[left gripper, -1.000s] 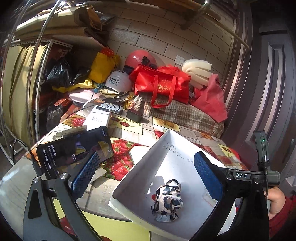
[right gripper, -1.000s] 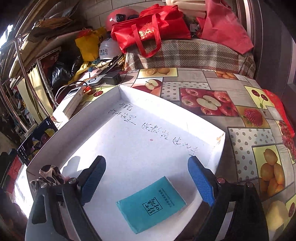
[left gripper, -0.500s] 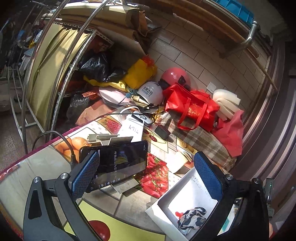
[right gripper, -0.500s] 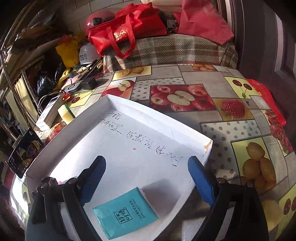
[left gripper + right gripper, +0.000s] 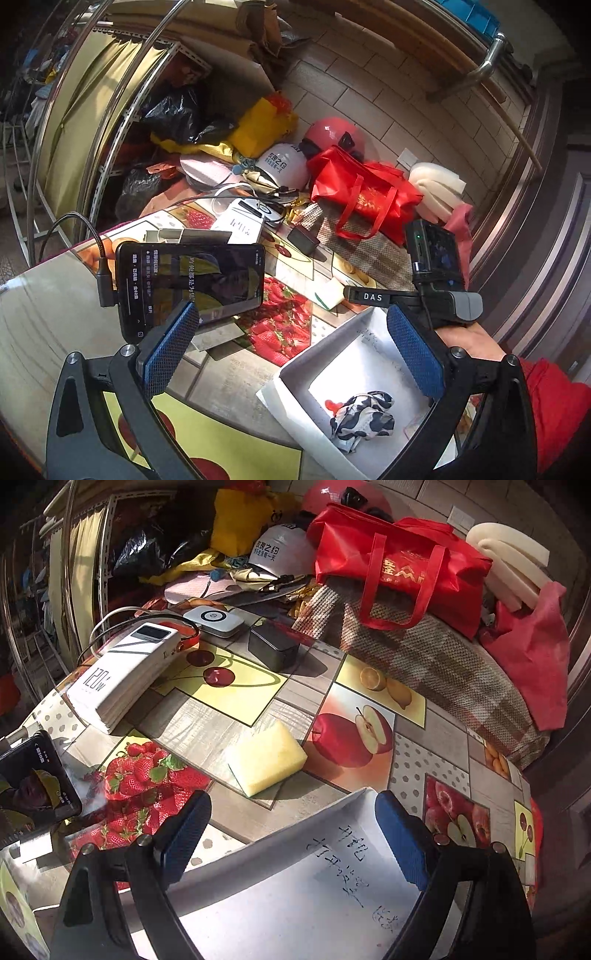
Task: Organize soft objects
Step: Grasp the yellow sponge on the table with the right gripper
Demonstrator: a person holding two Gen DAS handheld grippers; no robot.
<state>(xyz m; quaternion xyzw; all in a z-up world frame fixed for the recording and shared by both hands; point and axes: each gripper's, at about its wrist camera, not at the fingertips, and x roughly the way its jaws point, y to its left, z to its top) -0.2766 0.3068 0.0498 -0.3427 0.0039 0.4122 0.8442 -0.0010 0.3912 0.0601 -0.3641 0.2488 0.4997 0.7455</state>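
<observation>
Yellow spongy block (image 5: 266, 757) on glossy table (image 5: 295, 701), crumpled cloth (image 5: 364, 415) in white box (image 5: 295, 373), both grippers' fingers spread, empty.

Sunlit beige tiled wall (image 5: 373, 92), dark panelled door (image 5: 535, 236), metal rack (image 5: 110, 122), fruit-print table (image 5: 236, 709).

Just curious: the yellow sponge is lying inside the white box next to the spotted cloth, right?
Not quite. The sponge lies on the table, outside the box, as the right wrist view shows. The cloth is inside the box.
</observation>
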